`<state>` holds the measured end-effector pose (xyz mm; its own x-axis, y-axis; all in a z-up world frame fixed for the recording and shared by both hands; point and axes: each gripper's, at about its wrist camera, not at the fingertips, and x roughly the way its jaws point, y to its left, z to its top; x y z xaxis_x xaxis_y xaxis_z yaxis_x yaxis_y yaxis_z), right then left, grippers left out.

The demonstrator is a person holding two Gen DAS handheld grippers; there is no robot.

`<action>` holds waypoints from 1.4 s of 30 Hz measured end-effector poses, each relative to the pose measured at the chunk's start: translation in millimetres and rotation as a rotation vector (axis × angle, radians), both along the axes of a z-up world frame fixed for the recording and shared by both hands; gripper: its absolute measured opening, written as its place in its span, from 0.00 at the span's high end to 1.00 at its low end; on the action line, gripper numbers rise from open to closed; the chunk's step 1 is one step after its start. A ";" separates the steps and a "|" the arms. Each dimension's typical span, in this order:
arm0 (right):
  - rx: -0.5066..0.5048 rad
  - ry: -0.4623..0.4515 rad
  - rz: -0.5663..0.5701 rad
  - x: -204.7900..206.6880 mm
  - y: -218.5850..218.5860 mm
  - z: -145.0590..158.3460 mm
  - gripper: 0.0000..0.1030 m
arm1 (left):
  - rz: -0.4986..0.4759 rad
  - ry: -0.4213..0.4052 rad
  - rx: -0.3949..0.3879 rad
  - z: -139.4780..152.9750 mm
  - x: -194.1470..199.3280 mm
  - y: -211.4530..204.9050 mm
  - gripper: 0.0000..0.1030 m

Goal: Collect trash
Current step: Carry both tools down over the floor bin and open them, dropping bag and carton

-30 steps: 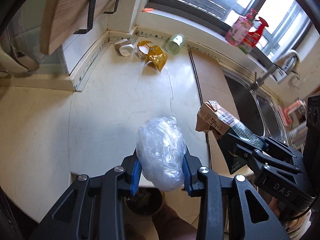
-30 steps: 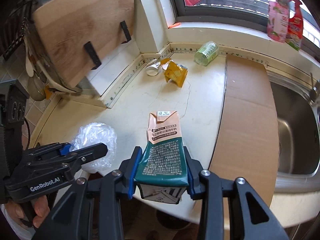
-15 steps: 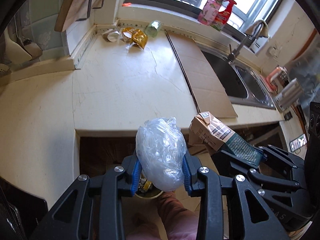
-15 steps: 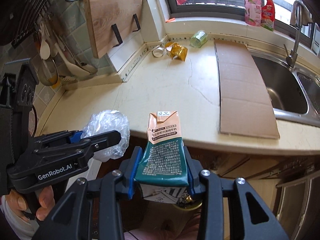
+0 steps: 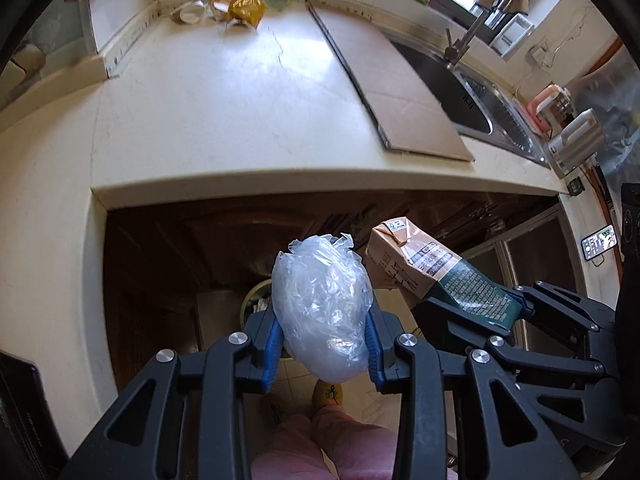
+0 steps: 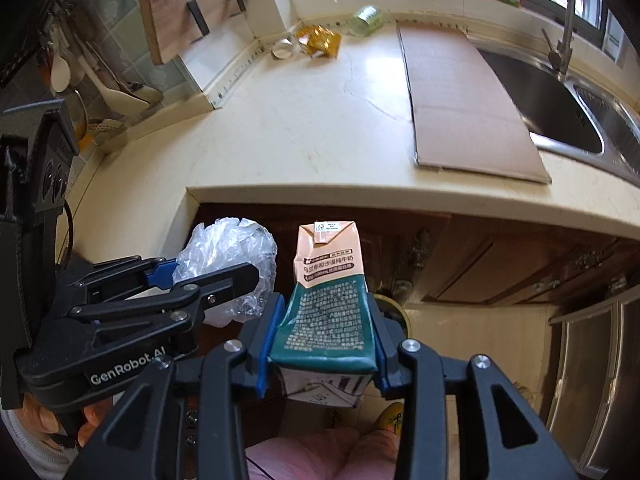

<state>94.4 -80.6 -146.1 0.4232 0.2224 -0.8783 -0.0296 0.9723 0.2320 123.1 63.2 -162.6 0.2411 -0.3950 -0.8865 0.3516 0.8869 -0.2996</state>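
My left gripper is shut on a crumpled clear plastic bag, held in the air below the counter edge; the bag also shows in the right wrist view. My right gripper is shut on a squashed green-and-tan milk carton, seen beside the bag in the left wrist view. A round trash bin stands on the floor below, mostly hidden behind the bag. A yellow wrapper, a paper cup and a green can lie at the counter's back corner.
A cream countertop with a flat cardboard sheet and a steel sink to the right. Brown cabinet doors are under the counter. A wooden cutting board leans on the wall. The person's pink-trousered legs stand below.
Both grippers have pulled back from the counter and dropped below its edge, carrying the bag and carton. The trash bin on the floor is now nearer under the left gripper.
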 end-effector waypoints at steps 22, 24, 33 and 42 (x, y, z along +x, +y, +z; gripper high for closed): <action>0.019 0.230 -0.040 27.4 -47.0 -254.7 0.63 | 0.160 0.164 0.069 -264.4 11.6 -19.9 0.68; 0.006 0.243 -0.022 32.6 -42.1 -286.7 0.63 | 0.174 0.171 0.068 -291.7 14.4 -16.8 0.68; -0.005 0.294 0.017 45.0 -29.5 -387.1 0.62 | 0.170 0.220 0.084 -384.2 24.5 -28.1 0.65; 0.029 0.331 0.014 54.3 -44.1 -413.3 0.52 | 0.179 0.217 0.146 -404.1 27.1 -28.8 0.31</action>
